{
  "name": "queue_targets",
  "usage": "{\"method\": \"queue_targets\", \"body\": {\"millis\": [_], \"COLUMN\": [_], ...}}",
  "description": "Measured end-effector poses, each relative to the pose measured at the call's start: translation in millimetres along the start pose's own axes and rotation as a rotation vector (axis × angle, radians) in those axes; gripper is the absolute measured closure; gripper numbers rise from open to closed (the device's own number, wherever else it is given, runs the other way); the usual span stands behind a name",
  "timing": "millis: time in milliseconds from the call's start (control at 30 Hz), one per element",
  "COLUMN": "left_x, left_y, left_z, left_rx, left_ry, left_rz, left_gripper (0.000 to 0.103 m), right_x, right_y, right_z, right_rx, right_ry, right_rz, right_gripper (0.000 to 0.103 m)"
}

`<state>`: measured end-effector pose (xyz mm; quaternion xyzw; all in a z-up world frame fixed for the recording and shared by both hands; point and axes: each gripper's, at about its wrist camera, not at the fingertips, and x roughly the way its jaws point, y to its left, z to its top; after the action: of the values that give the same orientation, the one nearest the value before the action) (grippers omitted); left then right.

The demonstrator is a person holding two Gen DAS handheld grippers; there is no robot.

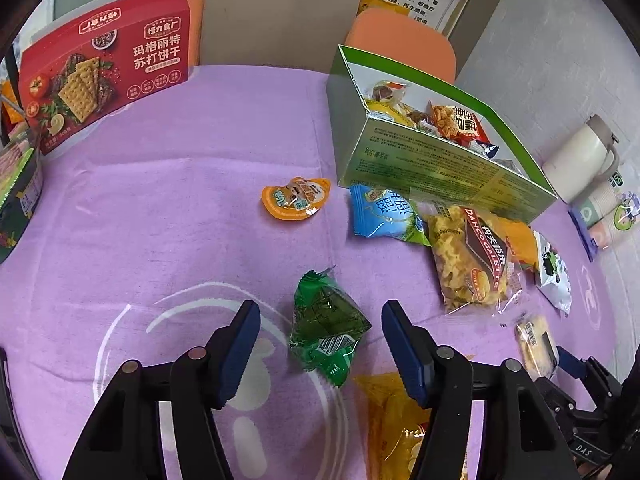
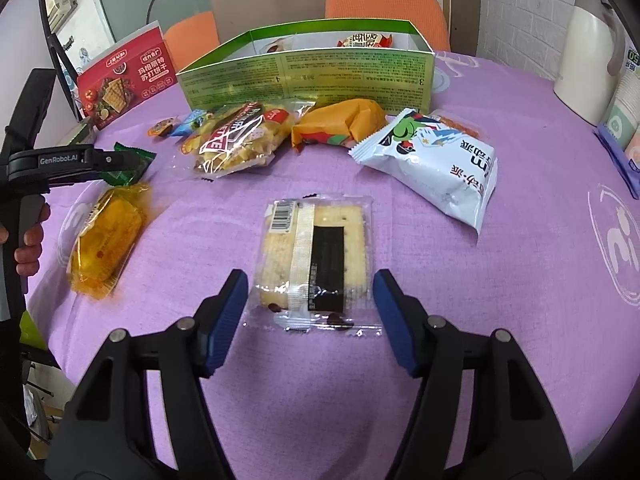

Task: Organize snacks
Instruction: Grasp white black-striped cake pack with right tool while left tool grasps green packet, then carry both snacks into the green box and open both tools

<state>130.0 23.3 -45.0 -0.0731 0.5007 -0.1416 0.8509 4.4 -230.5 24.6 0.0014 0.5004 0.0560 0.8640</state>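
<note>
Two ribbed blue tongs point(image 1: 320, 354) flank a crinkly green foil pyramid point(image 1: 326, 324).

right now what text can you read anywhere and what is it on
"玛格丽特苏打饼干": red cracker box.
"DANCO GALETTE": clear biscuit bag.
"GenRobot.AI": left gripper, seen from the right wrist.
"DAS": right gripper's body, at the left wrist view's lower right edge.
"运动派": white packet.
Green box fine print, barcode digits, wall poster: too small or blurred.
</note>
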Motion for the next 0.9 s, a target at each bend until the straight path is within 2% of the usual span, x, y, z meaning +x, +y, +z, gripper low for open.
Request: {"method": "queue_targets", "body": {"millis": [33,67,167,233,267,333,567,767,900], "left_x": [1,3,2,-2,-5,-15,-62,-80,-79], "left_y": [0,1,-1,-3,-4,-8,-35,-78,-104], "left_z": [-1,-3,-9,-13,-14,-15,4,36,62], "left_rx": [0.002,0.005,0.022,0.026,0.029,0.04,0.1,0.189,0.23], "left_ry": [0.005,0.011,-0.004,-0.002,-0.003,-0.022,-0.124,-0.176,-0.199], "left_rz": [-0.002,-0.003,0.0,-0.013,-0.015,-0.004,-0.043,-0.094,-0.106], "left_gripper": [0.047,0.062,0.063,0.067,0.069,0.069,0.07,0.07,0.07], "right_x": [0,0,-1,-4,-7,-14,-35,-52,-53], "right_y": [0,-1,-1,-4,-6,-7,-8,-14,-27], "right_z": [0,0,0,1,2,5,24,65,101], "right_rx": [0.001,0.004,0.012,0.035,0.044,0.052,0.032,0.026,0.036], "right_ry": [-0.006,-0.013,-0.029,-0.031,-0.037,-0.052,-0.12,-0.212,-0.27], "right_rz": [-0.002,0.004,0.015,0.042,0.062,0.084,0.075,0.103,0.071], "right_gripper": [0.042,0.043,0.048,0.054,0.066,0.066,0.066,0.066,0.066]}}
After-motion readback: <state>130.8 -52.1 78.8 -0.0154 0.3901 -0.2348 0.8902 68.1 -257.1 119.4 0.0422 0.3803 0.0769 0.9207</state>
